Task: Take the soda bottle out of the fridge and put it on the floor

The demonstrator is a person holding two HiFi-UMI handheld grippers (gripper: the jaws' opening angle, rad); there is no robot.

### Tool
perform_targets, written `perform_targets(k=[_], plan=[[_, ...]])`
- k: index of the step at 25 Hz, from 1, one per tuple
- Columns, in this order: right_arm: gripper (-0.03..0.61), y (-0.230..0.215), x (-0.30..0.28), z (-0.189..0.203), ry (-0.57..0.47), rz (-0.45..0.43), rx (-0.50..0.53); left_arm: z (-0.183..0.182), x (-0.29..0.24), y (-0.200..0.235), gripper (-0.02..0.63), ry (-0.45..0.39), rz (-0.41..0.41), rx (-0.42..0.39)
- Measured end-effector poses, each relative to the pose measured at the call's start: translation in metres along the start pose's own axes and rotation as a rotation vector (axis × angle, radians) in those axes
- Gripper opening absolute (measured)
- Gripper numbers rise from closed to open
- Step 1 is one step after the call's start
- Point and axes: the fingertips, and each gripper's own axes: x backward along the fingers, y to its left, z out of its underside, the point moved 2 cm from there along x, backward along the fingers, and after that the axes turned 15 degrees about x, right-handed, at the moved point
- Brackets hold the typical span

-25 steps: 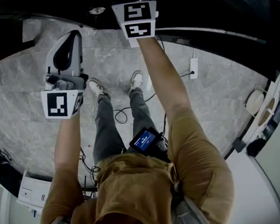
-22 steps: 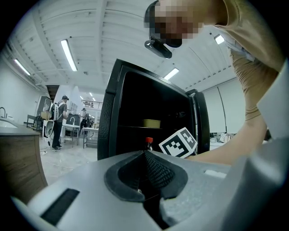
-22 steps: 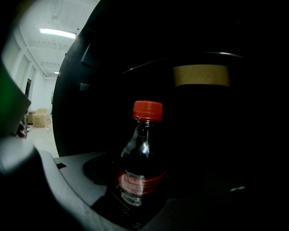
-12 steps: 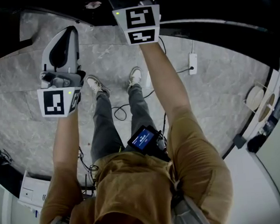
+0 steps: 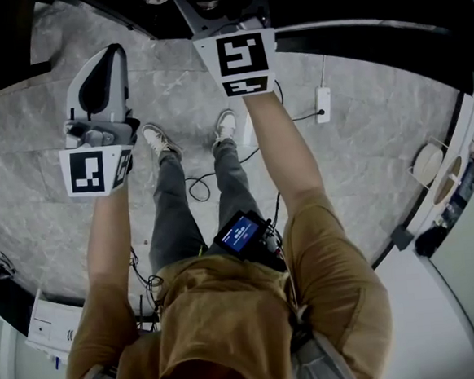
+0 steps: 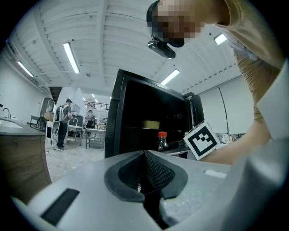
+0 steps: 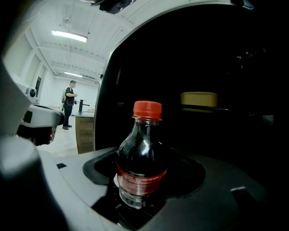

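The soda bottle (image 7: 141, 155) has dark cola, a red cap and a red label. It stands upright between the jaws of my right gripper (image 7: 142, 189), which is shut on its lower body. Behind it gapes the open black fridge (image 7: 226, 67). In the head view my right gripper (image 5: 222, 14) reaches out at the fridge's edge. My left gripper (image 5: 110, 51) is held up beside it, shut and holding nothing. The left gripper view shows its jaws (image 6: 144, 153) meeting, with the bottle (image 6: 161, 140) and fridge (image 6: 135, 117) beyond.
A yellow container (image 7: 198, 99) sits on a fridge shelf. Below lies a grey marble floor (image 5: 363, 134) with a power strip (image 5: 323, 104) and cables (image 5: 200, 187) by the person's feet. A wooden counter (image 6: 22, 153) stands to the left, and people (image 6: 61, 124) are far off.
My right gripper has drawn back from the fridge toward the person. My left gripper has drifted slightly left and up.
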Motion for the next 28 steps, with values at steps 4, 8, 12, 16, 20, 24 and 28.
perform_targets(k=[4,8,12,16,20,24,28], plan=[[0.305,0.010,0.012,0.002,0.000,-0.019,0.002,0.008,0.004,0.000,0.003,0.002,-0.002,0.001],[0.305,0.021,0.023,0.000,-0.006,-0.043,0.010,0.017,0.007,0.001,0.003,0.016,-0.003,0.002],[0.305,0.033,0.031,0.003,-0.009,-0.061,0.014,0.024,0.008,0.008,0.003,0.023,-0.010,-0.009],[0.305,0.050,0.038,0.016,-0.003,-0.083,0.010,0.036,0.015,0.015,0.003,0.033,-0.018,-0.020],[0.305,0.060,0.045,0.024,-0.021,-0.098,0.019,0.045,0.018,0.009,0.003,0.034,-0.020,-0.034],[0.305,0.073,0.051,0.032,-0.024,-0.119,0.028,0.058,0.026,0.005,0.003,0.042,-0.022,-0.036],[0.305,0.092,0.054,0.035,-0.029,-0.141,0.029,0.068,0.039,0.009,0.002,0.042,-0.041,-0.035]])
